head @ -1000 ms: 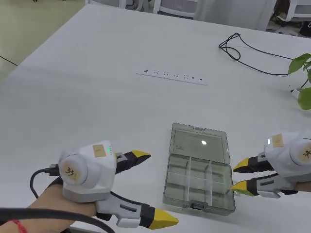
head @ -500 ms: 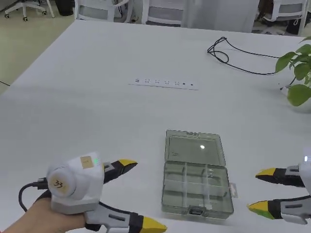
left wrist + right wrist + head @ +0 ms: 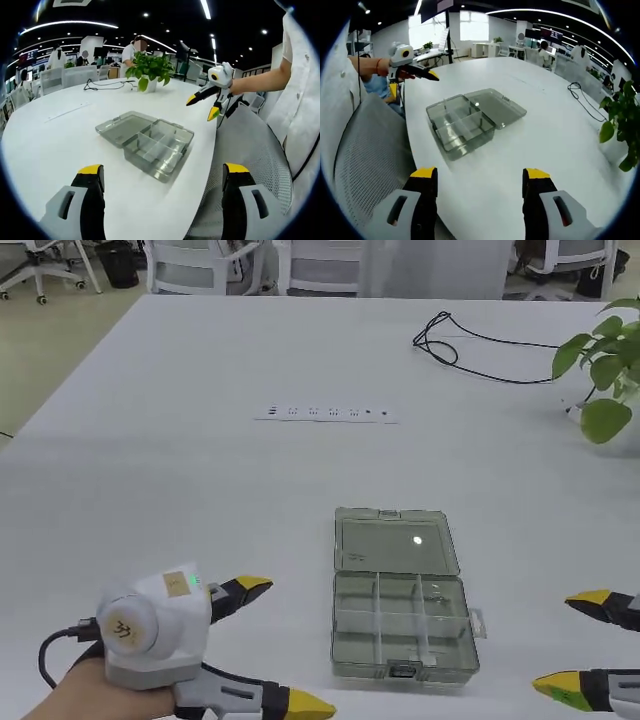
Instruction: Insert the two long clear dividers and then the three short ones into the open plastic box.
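Note:
The clear plastic box (image 3: 402, 628) lies open near the table's front edge, its lid (image 3: 395, 540) folded flat away from me. Clear dividers (image 3: 420, 612) stand in its base and split it into several compartments. My left gripper (image 3: 280, 645) is open, to the left of the box and apart from it. My right gripper (image 3: 572, 643) is open at the right edge, well clear of the box. The box (image 3: 150, 142) lies ahead of the left gripper (image 3: 162, 172), with the right gripper (image 3: 207, 102) beyond it. The right gripper view shows the box (image 3: 465, 122), my right gripper (image 3: 480, 175) and the left gripper (image 3: 420, 72).
A white power strip (image 3: 325, 413) lies at mid-table. A black cable (image 3: 450, 340) coils at the back right, and a potted plant (image 3: 600, 370) stands at the right edge. Office chairs line the far side. A grey mesh chair (image 3: 250, 150) sits by the near edge.
My right gripper has drawn back to the right, away from the box's right side. The left gripper has eased a little left of the box. The head camera has tilted up.

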A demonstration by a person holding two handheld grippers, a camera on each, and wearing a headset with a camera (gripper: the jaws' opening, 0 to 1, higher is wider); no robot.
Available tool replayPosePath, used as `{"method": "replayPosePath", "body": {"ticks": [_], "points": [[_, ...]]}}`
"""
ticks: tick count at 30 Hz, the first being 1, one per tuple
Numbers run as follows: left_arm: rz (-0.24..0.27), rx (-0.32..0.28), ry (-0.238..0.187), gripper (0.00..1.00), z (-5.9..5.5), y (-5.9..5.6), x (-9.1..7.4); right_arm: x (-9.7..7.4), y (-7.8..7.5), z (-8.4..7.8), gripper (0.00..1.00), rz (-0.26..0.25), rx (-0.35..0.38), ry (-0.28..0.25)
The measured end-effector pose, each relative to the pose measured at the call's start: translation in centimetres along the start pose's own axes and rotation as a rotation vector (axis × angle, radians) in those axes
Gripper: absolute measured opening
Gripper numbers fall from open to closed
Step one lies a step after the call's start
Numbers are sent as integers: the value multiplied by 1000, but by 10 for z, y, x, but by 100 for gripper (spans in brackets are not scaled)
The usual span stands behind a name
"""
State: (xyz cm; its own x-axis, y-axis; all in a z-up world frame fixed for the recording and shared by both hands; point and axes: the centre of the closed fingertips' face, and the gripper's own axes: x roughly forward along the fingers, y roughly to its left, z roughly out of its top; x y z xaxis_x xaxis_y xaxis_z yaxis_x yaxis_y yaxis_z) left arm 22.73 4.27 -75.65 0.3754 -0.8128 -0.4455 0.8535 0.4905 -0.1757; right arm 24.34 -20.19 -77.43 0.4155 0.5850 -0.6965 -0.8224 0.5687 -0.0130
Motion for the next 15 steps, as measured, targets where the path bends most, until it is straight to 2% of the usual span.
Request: {"method": "replayPosePath", "body": {"ticks": [6, 15], "points": [[7, 2, -1, 100, 2, 3, 1, 2, -3, -4, 74, -7, 14, 3], [0, 5, 0, 100, 2, 0, 3, 4, 0, 0, 77, -3, 6, -5]]}}
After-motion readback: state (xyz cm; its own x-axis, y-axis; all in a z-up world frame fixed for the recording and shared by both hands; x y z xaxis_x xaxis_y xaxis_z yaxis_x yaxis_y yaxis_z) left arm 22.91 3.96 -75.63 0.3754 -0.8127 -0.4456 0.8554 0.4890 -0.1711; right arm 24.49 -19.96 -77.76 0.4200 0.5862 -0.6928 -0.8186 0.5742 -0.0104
